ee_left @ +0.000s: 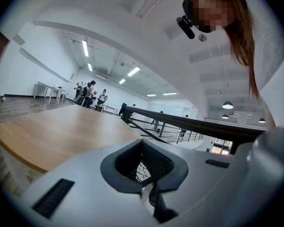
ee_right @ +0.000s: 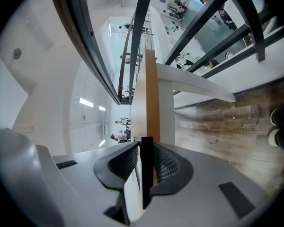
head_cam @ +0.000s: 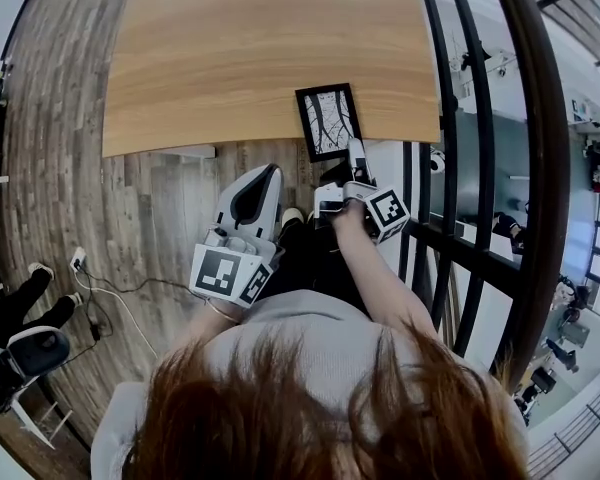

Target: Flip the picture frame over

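Observation:
A black picture frame with a white line drawing lies face up at the front edge of the wooden table, its near end sticking out over the edge. My right gripper is shut on that near end. In the right gripper view the view is rolled on its side, and the frame's thin black edge stands between the ribbed pads. My left gripper hangs below and left of the frame, off the table, jaws together and holding nothing. In the left gripper view the left gripper points over the tabletop.
A black metal railing runs close along the right side. Below the table lies plank floor with cables and a socket. A chair stands at the lower left. Several people stand far off.

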`<state>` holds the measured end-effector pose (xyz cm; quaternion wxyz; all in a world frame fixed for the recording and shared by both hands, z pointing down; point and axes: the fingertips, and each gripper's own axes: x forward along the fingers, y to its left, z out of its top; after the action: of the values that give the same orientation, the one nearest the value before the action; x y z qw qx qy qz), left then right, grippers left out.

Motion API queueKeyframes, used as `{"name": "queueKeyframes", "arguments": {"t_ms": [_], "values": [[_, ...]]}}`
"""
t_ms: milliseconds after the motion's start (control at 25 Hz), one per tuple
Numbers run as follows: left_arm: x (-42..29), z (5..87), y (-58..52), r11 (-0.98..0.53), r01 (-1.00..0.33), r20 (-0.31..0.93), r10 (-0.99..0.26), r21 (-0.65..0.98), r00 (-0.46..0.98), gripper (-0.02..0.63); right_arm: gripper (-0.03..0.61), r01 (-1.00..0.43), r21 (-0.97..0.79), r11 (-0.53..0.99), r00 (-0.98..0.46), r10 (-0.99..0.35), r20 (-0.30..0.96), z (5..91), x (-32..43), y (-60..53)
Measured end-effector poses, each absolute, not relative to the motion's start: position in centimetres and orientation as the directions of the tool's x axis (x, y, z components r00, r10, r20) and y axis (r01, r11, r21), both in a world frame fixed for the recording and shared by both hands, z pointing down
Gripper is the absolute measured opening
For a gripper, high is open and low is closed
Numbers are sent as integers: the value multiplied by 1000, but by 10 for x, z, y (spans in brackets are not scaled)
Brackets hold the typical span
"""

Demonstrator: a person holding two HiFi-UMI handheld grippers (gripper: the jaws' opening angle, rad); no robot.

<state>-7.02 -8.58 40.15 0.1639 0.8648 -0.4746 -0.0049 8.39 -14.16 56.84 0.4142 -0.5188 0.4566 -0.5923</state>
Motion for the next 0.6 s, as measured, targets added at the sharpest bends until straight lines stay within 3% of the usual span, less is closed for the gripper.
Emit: {"name": "queueKeyframes", "arguments": {"t_ms": [200, 600], "values": [[-66, 403, -87, -500, -816, 148, -819, 289, 555, 6, 87, 2, -983, -184, -138, -973, 182, 572, 84, -144], [-67, 402, -88, -505, -808, 146, -813, 303, 563, 6, 87, -22, -974, -227, -137, -964, 228, 569, 81, -140]]}}
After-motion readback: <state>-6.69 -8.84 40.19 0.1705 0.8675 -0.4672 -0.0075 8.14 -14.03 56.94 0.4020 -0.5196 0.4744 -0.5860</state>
